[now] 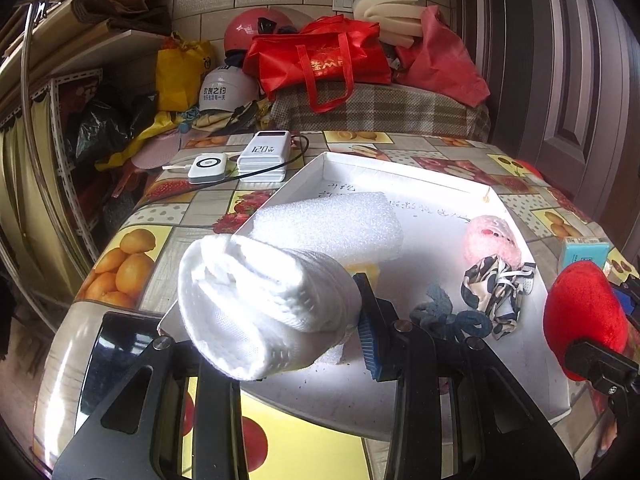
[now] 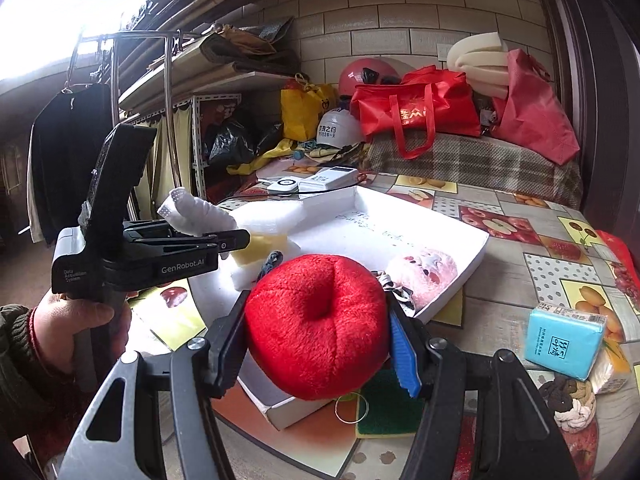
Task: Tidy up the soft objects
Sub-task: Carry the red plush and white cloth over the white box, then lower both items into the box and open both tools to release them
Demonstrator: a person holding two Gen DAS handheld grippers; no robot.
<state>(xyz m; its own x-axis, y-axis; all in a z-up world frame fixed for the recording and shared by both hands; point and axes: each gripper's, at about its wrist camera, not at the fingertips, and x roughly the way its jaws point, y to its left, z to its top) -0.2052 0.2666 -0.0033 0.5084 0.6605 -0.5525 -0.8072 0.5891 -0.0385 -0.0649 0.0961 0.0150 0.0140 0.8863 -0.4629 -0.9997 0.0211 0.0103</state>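
Observation:
My left gripper point(image 1: 276, 320) is shut on a rolled white towel point(image 1: 256, 304) and holds it above the near left corner of the white tray point(image 1: 440, 176). It shows from the side in the right wrist view point(image 2: 224, 240) with the towel point(image 2: 192, 216). My right gripper point(image 2: 316, 332) is shut on a red plush apple point(image 2: 316, 324), held above the tray's near edge point(image 2: 472, 264); the apple also shows in the left wrist view point(image 1: 584, 316). In the tray lie a white foam block point(image 1: 332, 224), a pink plush point(image 1: 492, 240), a patterned scrunchie point(image 1: 496, 288) and a grey-blue hair tie point(image 1: 452, 316).
Two power banks point(image 1: 244, 160) with a cable lie behind the tray. A blue tissue pack point(image 2: 564, 340), a knotted rope ball point(image 2: 568, 400), a green scouring pad point(image 2: 388, 412) and a rubber band point(image 2: 352, 408) lie on the fruit-print table. Bags and helmets fill the back.

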